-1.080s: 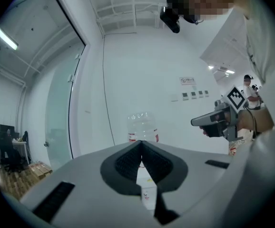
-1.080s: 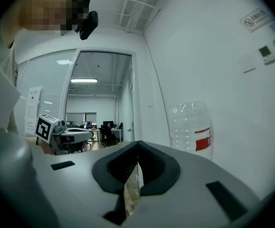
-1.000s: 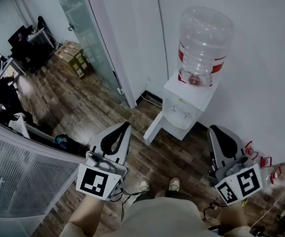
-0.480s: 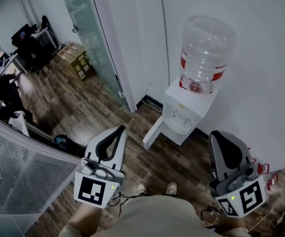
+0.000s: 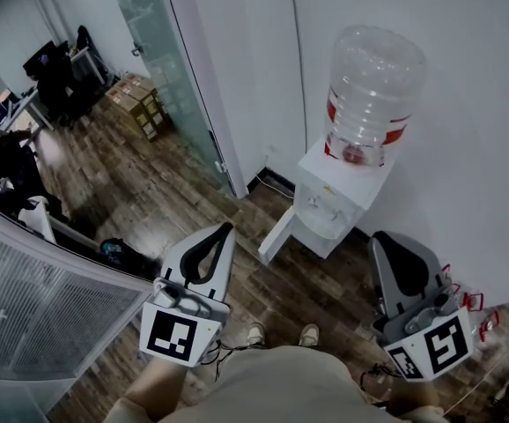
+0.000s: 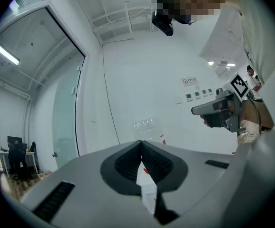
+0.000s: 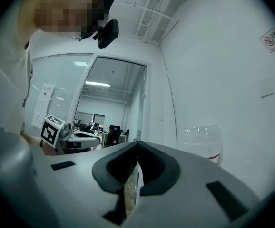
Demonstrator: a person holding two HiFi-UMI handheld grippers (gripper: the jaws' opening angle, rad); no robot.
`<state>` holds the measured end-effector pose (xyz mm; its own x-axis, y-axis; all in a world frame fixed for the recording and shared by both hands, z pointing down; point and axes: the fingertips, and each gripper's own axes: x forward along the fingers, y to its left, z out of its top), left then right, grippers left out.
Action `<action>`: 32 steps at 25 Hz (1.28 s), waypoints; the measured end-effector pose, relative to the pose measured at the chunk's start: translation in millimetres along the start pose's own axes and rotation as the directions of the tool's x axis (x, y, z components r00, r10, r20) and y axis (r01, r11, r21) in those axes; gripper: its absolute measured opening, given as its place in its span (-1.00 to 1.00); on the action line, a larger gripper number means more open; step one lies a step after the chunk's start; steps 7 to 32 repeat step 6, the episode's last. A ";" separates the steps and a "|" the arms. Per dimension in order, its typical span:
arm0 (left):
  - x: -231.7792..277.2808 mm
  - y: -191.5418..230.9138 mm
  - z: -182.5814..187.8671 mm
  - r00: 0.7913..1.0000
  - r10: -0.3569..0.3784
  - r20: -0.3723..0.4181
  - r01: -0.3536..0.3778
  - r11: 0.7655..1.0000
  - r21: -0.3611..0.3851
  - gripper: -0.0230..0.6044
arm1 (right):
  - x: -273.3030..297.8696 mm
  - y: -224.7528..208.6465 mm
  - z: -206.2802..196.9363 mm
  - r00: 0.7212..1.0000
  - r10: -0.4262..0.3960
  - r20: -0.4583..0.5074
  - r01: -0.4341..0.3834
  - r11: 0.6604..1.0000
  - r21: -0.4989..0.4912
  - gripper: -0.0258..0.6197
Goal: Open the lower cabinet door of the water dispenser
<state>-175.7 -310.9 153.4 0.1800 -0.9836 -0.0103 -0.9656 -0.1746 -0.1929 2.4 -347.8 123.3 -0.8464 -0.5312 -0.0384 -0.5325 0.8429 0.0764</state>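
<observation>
The white water dispenser [image 5: 332, 203] stands against the wall with a clear bottle [image 5: 373, 91] on top. From its lower front a white door panel [image 5: 276, 236] sticks out to the left, swung open. My left gripper [image 5: 227, 227] hangs short of that panel, down and to its left, jaws closed tip to tip with nothing between them. My right gripper [image 5: 379, 237] is in front of the dispenser's right side, also shut and empty. In the left gripper view the left gripper [image 6: 141, 143] points at the bottle [image 6: 147, 126]. In the right gripper view the bottle [image 7: 201, 139] lies right of the right gripper [image 7: 137, 143].
A glass door [image 5: 162, 69] stands left of the dispenser, with cardboard boxes [image 5: 136, 95] and office desks [image 5: 25, 69] beyond it. A slatted partition [image 5: 34, 307] is at lower left. Red and white items [image 5: 470, 302] lie on the wooden floor by the wall at right. My shoes [image 5: 281, 333] are below.
Both grippers stay shut and keep nearly the same places before the dispenser. The right one has risen slightly, and the head view has shifted a little.
</observation>
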 end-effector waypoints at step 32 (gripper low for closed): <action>0.9 0.1 -1.5 1.000 0.003 -0.003 -0.003 1.000 0.000 -0.91 | 0.7 -2.2 -2.8 1.000 -0.005 -0.006 0.005 1.000 -0.001 -0.90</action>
